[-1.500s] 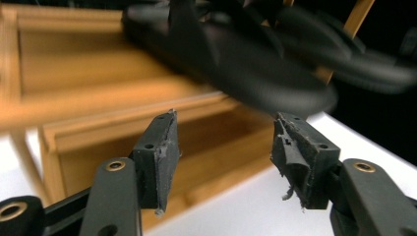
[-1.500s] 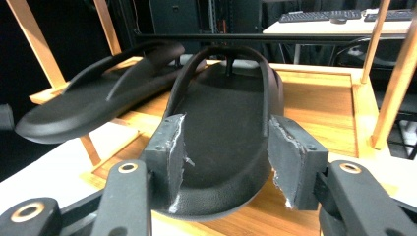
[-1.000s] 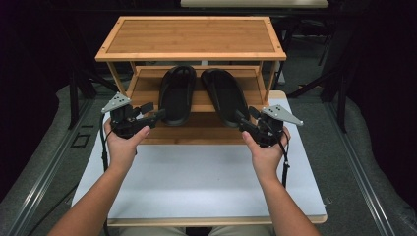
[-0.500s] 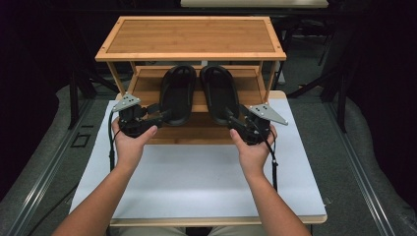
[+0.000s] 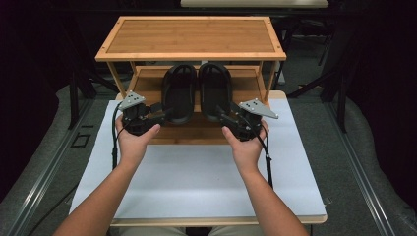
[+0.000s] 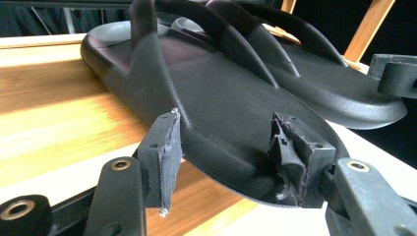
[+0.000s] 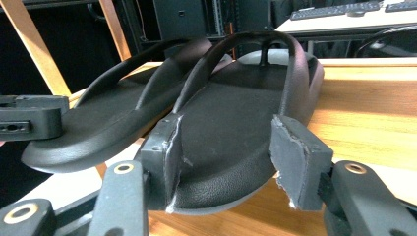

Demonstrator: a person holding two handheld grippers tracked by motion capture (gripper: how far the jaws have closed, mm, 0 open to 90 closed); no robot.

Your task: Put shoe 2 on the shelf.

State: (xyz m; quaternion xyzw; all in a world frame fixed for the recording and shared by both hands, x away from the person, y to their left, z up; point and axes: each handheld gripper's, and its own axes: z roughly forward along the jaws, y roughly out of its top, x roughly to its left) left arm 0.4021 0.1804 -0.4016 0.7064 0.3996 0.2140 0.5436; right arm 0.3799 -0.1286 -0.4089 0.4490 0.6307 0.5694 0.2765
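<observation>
Looking from the high view, we have the left gripper and right gripper at the heels of two black rubber sandals on the bamboo rack's lower shelf. In the left gripper view, the fingers have just been closing around the left sandal, pressing unclear. In the right gripper view, the fingers straddle the right sandal, one pad apart. Lifting remains, we judge.

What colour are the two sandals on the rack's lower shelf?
Black sandals, clearest in the left gripper view.

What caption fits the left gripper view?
Left gripper jaws, just closing, straddle the heel of a black sandal on the wooden shelf.
</observation>
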